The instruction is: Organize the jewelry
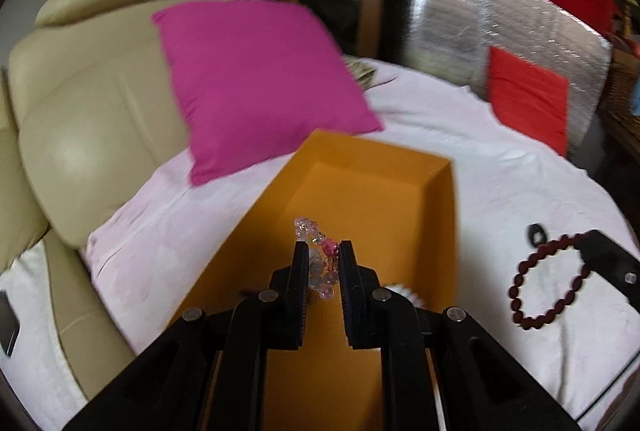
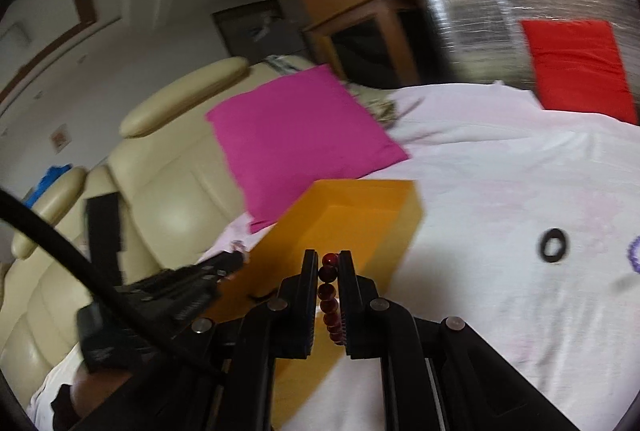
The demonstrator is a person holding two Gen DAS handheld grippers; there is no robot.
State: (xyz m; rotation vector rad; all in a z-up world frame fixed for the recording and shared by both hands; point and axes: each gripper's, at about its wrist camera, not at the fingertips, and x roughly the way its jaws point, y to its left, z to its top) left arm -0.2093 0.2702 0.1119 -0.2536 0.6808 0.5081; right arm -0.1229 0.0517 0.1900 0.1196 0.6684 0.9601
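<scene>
An open orange box (image 1: pixel 360 191) lies on the white cloth; it also shows in the right wrist view (image 2: pixel 360 219). My left gripper (image 1: pixel 323 251) is shut on a clear and pink bead bracelet (image 1: pixel 316 255) and holds it over the box. My right gripper (image 2: pixel 329 259) is shut on a dark red bead bracelet (image 2: pixel 330 295), just right of the box. In the left wrist view that bracelet (image 1: pixel 548 283) hangs as a loop from the right gripper's tip (image 1: pixel 608 263). The left gripper (image 2: pixel 224 265) shows at the left in the right wrist view.
A black ring (image 2: pixel 554 245) and a purple bead piece (image 2: pixel 634 255) lie on the white cloth (image 2: pixel 500 171). A magenta cushion (image 1: pixel 256 79) leans on a beige sofa (image 1: pixel 88 119) behind the box. A red cushion (image 1: pixel 528 99) and a silver panel (image 1: pixel 500 19) stand at the back right.
</scene>
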